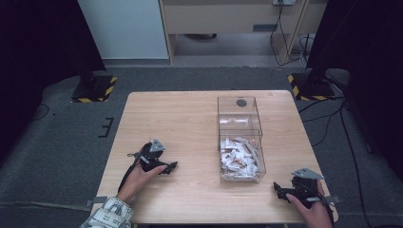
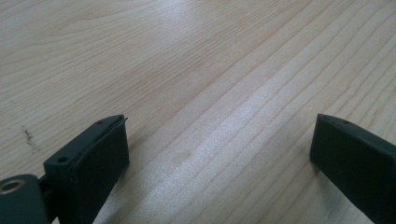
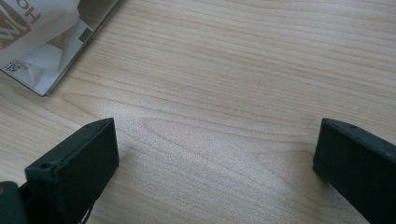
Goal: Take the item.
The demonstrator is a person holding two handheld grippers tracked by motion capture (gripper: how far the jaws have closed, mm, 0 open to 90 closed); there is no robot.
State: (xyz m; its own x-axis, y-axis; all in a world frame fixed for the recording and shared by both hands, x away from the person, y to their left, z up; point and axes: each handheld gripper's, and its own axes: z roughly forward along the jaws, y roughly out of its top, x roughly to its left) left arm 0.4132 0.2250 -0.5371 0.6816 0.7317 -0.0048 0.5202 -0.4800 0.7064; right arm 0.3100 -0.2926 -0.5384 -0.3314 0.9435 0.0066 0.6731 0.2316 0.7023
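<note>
A clear plastic box (image 1: 240, 138) stands right of the table's middle, its near half holding several white sachets (image 1: 239, 157) with brown print. My left gripper (image 1: 172, 166) rests on the wood at the front left, held by a hand, its jaws pointing right toward the box. In its own view the left gripper (image 2: 219, 149) is open over bare wood. My right gripper (image 1: 277, 189) lies at the front right corner, jaws pointing left. Its own view shows the right gripper (image 3: 217, 154) open, with the box's corner (image 3: 44, 42) and sachets at the upper left.
The light wooden table (image 1: 185, 123) has bare wood on its left half and far side. A dark round mark (image 1: 241, 102) shows at the box's far end. Black stands with yellow-striped bases (image 1: 95, 88) sit on the grey floor beyond the table.
</note>
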